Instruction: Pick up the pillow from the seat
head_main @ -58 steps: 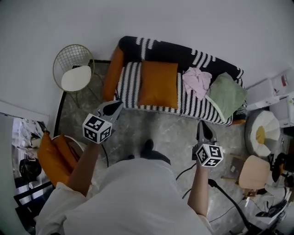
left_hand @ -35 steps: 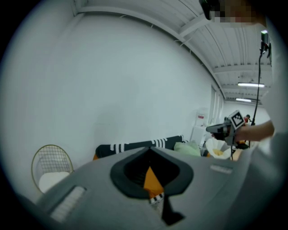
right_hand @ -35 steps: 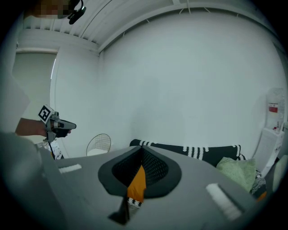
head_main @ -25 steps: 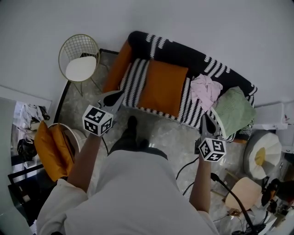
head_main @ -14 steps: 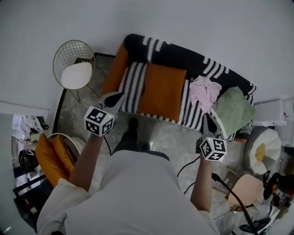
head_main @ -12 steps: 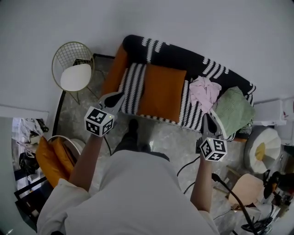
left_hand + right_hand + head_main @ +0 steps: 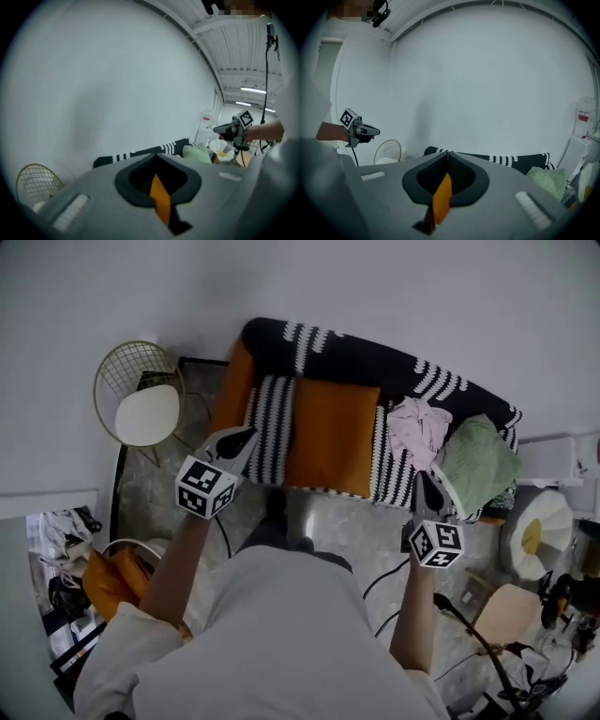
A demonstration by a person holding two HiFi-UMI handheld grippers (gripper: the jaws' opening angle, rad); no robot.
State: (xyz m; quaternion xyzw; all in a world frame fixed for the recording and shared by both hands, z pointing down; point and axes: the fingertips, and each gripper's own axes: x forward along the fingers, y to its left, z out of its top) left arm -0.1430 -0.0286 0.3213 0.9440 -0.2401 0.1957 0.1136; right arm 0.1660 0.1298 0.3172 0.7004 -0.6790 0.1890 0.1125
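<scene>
Person stepped in twd sofa (image 7: 356, 348): shoe (image 7: 277, 507) now just short of its front edge. L gripper (image 7: 249, 434) tip now over striped seat past front-left corner, beside orange pillow (image 7: 333, 437). R gripper (image 7: 424, 478) tip now at front edge nr green cloth (image 7: 478, 465); was apart.

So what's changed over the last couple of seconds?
The person stepped closer to the sofa. In the head view the left hand-held gripper now overlaps the seat's left end, and the right hand-held gripper its front edge. Both stay shut and empty. The orange pillow, pink cloth and green blanket lie unmoved.
</scene>
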